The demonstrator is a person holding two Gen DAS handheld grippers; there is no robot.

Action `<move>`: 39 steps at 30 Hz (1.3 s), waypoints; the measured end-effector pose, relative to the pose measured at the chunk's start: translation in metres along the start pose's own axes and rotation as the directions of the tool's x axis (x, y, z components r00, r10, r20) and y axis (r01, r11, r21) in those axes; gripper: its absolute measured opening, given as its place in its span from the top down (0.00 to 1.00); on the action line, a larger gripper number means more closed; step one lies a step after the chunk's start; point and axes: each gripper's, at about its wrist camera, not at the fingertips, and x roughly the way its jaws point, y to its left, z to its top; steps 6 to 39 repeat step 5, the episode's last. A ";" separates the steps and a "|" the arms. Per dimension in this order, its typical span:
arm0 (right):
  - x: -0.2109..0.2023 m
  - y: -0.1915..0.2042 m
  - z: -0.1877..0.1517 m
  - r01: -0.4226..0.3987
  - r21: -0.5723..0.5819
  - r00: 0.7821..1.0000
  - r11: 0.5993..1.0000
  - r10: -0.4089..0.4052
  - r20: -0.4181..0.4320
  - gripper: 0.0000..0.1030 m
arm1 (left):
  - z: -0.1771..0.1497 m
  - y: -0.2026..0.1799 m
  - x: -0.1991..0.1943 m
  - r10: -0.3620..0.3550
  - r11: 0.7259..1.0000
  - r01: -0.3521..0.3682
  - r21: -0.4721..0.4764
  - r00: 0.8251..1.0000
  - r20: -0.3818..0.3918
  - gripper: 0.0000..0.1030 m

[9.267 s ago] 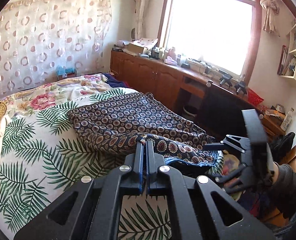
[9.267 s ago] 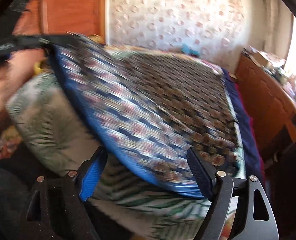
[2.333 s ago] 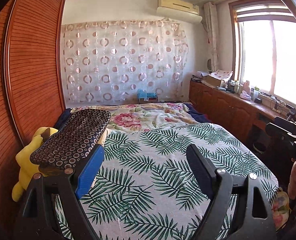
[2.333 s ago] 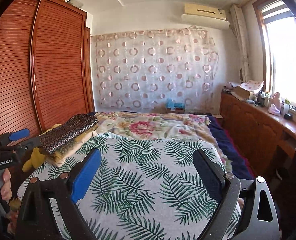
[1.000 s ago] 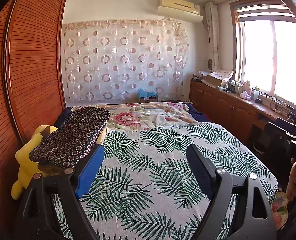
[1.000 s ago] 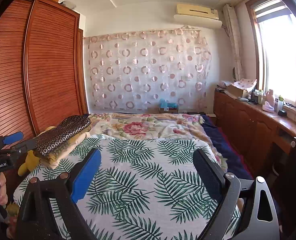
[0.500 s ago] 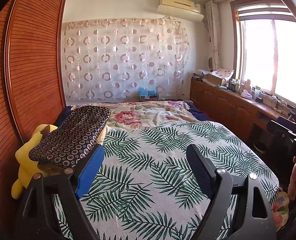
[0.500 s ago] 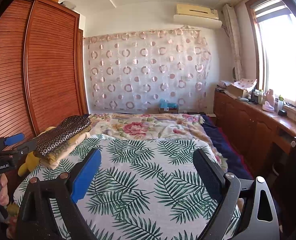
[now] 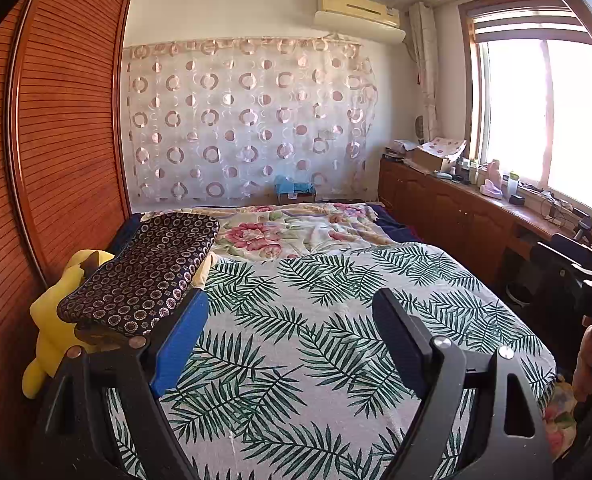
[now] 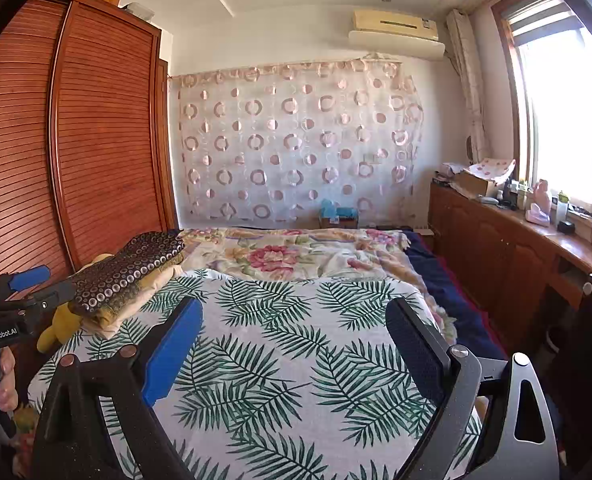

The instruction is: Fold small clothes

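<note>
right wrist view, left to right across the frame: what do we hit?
left gripper → yellow plush toy → folded dark patterned garment → palm-leaf bedspread → navy sheet edge → wooden cabinet counter → window

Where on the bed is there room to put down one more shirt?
The palm-leaf sheet is bare from the folded circle-print garment at its left edge across to the right edge, and back to the rumpled floral quilt. The left edge is crowded: the garment tops a stack beside a yellow plush toy.
</note>
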 end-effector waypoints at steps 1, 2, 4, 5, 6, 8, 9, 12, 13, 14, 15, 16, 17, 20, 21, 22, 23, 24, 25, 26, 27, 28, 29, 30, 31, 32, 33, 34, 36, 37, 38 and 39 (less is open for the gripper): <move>0.000 0.000 0.000 0.001 0.001 1.000 1.000 -0.001 0.001 0.09 | 0.000 -0.001 0.000 0.000 1.000 0.000 0.000 1.000 0.001 0.18; 0.000 0.000 0.000 0.002 0.000 1.000 1.000 -0.002 0.001 0.09 | 0.000 0.000 0.001 0.000 1.000 0.000 -0.001 1.000 0.001 0.18; 0.000 0.000 0.000 0.000 0.001 1.000 1.000 0.000 0.001 0.09 | 0.000 -0.001 0.001 0.000 1.000 0.000 0.000 1.000 0.001 0.18; 0.000 0.000 0.000 -0.001 0.002 1.000 1.000 0.001 0.001 0.09 | 0.000 -0.001 0.001 0.000 1.000 0.000 0.000 1.000 0.000 0.18; 0.000 0.000 0.000 -0.001 0.002 1.000 1.000 0.001 0.001 0.09 | 0.000 -0.001 0.001 0.000 1.000 0.000 0.000 1.000 0.000 0.18; 0.000 0.000 0.000 -0.001 0.002 1.000 1.000 0.001 0.001 0.09 | 0.000 -0.001 0.001 0.000 1.000 0.000 0.000 1.000 0.000 0.18; 0.000 0.000 0.000 -0.001 0.002 1.000 1.000 0.001 0.001 0.09 | 0.000 -0.001 0.001 0.000 1.000 0.000 0.000 1.000 0.000 0.18; 0.000 0.000 0.000 -0.001 0.002 1.000 1.000 0.001 0.001 0.09 | 0.000 -0.001 0.001 0.000 1.000 0.000 0.000 1.000 0.000 0.18; 0.000 0.000 0.000 -0.001 0.002 1.000 1.000 0.001 0.001 0.09 | 0.000 -0.001 0.001 0.000 1.000 0.000 0.000 1.000 0.000 0.18; 0.000 0.000 0.000 -0.001 0.002 1.000 1.000 0.001 0.001 0.09 | 0.000 -0.001 0.001 0.000 1.000 0.000 0.000 1.000 0.000 0.18; 0.000 0.000 0.000 -0.001 0.002 1.000 1.000 0.001 0.001 0.09 | 0.000 -0.001 0.001 0.000 1.000 0.000 0.000 1.000 0.000 0.18; 0.000 0.000 0.000 -0.001 0.002 1.000 1.000 0.001 0.001 0.09 | 0.000 -0.001 0.001 0.000 1.000 0.000 0.000 1.000 0.000 0.18; 0.000 0.000 0.000 -0.001 0.002 1.000 1.000 0.001 0.001 0.09 | 0.000 -0.001 0.001 0.000 1.000 0.000 0.000 1.000 0.000 0.18; 0.000 0.000 0.000 -0.001 0.002 1.000 1.000 0.001 0.001 0.09 | 0.000 -0.001 0.001 0.000 1.000 0.000 0.000 1.000 0.000 0.18; 0.000 0.000 0.000 -0.001 0.002 1.000 1.000 0.001 0.001 0.09 | 0.000 -0.001 0.001 0.000 1.000 0.000 0.000 1.000 0.000 0.18; 0.000 0.000 0.000 -0.001 0.002 1.000 1.000 0.001 0.001 0.09 | 0.000 -0.001 0.001 0.000 1.000 0.000 0.000 1.000 0.000 0.18; 0.000 0.000 0.000 -0.001 0.002 1.000 1.000 0.001 0.001 0.09 | 0.000 -0.001 0.001 0.000 1.000 0.000 0.000 1.000 0.000 0.18; 0.000 0.000 0.000 -0.001 0.002 1.000 1.000 0.001 0.001 0.09 | 0.000 -0.001 0.001 0.000 1.000 0.000 0.000 1.000 0.000 0.18; 0.000 0.000 0.000 -0.001 0.002 1.000 1.000 0.001 0.001 0.09 | 0.000 -0.001 0.001 0.000 1.000 0.000 0.000 1.000 0.000 0.18; 0.000 0.000 0.000 -0.001 0.002 1.000 1.000 0.001 0.001 0.09 | 0.000 -0.001 0.001 0.000 1.000 0.000 0.000 1.000 0.000 0.18; 0.000 0.000 0.000 -0.001 0.002 1.000 1.000 0.001 0.001 0.09 | 0.000 -0.001 0.001 0.000 1.000 0.000 0.000 1.000 0.000 0.18; 0.000 0.000 0.000 -0.001 0.002 1.000 1.000 0.001 0.001 0.09 | 0.000 -0.001 0.001 0.000 1.000 0.000 0.000 1.000 0.000 0.18; 0.000 0.000 0.000 -0.001 0.002 1.000 1.000 0.001 0.001 0.09 | 0.000 -0.001 0.001 0.000 1.000 0.000 0.000 1.000 0.000 0.18; 0.000 0.000 0.000 -0.001 0.002 1.000 1.000 0.001 0.001 0.09 | 0.000 -0.001 0.001 0.000 1.000 0.000 0.000 1.000 0.000 0.18; 0.000 0.000 0.000 -0.001 0.002 1.000 1.000 0.001 0.001 0.09 | 0.000 -0.001 0.001 0.000 1.000 0.000 0.000 1.000 0.000 0.18; 0.000 0.000 0.000 -0.001 0.002 1.000 1.000 0.001 0.001 0.09 | 0.000 -0.001 0.001 0.000 1.000 0.000 0.000 1.000 0.000 0.18; 0.000 0.000 0.000 -0.001 0.002 1.000 1.000 0.001 0.001 0.09 | 0.000 -0.001 0.001 0.000 1.000 0.000 0.000 1.000 0.000 0.18; 0.000 0.000 0.000 -0.001 0.002 1.000 1.000 0.001 0.001 0.09 | 0.000 -0.001 0.001 0.000 1.000 0.000 0.000 1.000 0.000 0.18; 0.000 0.000 0.000 -0.001 0.002 1.000 1.000 0.001 0.001 0.09 | 0.000 -0.001 0.001 0.000 1.000 0.000 0.000 1.000 0.000 0.18; 0.000 0.000 0.000 -0.001 0.002 1.000 1.000 0.001 0.001 0.09 | 0.000 -0.001 0.001 0.000 1.000 0.000 0.000 1.000 0.000 0.18; 0.000 0.000 0.000 -0.001 0.002 1.000 1.000 0.001 0.001 0.09 | 0.000 -0.001 0.001 0.000 1.000 0.000 0.000 1.000 0.000 0.18; 0.000 0.000 0.000 -0.001 0.002 1.000 1.000 0.001 0.001 0.09 | 0.000 -0.001 0.001 0.000 1.000 0.000 0.000 1.000 0.000 0.18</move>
